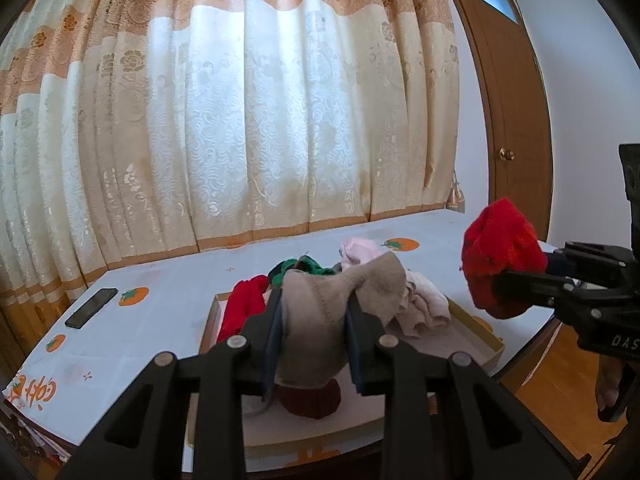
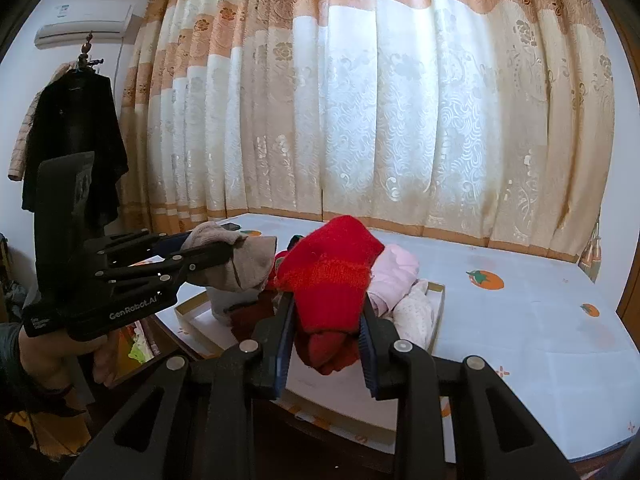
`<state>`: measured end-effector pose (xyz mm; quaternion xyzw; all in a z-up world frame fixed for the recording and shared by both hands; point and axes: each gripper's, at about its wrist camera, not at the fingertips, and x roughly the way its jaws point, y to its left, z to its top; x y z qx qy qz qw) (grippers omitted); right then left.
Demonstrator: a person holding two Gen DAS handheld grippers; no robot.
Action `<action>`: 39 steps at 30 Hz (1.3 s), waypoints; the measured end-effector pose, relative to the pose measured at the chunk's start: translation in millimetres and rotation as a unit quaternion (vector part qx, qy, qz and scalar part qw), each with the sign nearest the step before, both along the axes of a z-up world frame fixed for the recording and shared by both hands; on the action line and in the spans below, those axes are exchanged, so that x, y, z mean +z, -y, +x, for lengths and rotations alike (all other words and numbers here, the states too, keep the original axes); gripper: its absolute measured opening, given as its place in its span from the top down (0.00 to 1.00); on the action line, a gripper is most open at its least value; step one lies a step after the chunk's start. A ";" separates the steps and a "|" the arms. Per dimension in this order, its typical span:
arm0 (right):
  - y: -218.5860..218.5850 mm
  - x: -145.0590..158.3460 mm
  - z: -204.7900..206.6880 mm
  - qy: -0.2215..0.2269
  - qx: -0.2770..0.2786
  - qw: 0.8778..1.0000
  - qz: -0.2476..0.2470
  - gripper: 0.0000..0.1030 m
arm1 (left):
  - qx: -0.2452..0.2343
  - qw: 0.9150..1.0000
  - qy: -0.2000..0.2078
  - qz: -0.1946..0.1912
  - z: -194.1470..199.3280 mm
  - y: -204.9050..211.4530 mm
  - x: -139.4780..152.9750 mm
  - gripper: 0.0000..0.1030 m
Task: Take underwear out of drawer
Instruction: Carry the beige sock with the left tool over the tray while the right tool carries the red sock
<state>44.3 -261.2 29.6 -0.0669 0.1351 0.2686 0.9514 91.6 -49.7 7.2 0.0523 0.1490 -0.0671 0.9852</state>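
Beige underwear is clamped in my left gripper; my right gripper pinches red underwear above the drawer.

The left gripper carries the white brand "GenRobot.AI" on the side of its black body. The right gripper shows the white letters "DAS" on its body, the rest cut off at the picture's edge. The desk cloth bears orange writing at its corner, not legible.
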 end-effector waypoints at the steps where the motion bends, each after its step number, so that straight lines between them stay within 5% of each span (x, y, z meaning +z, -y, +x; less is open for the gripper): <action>1: -0.4 0.2 2.9 -0.001 -0.001 1.000 -0.002 0.69 | 0.001 1.000 -0.001 -0.001 3.1 -0.2 0.4 0.75; 39: -11.9 -30.6 85.5 -0.113 -0.028 0.992 -0.048 0.69 | -0.020 0.996 -0.086 0.013 67.8 21.0 -25.9 0.75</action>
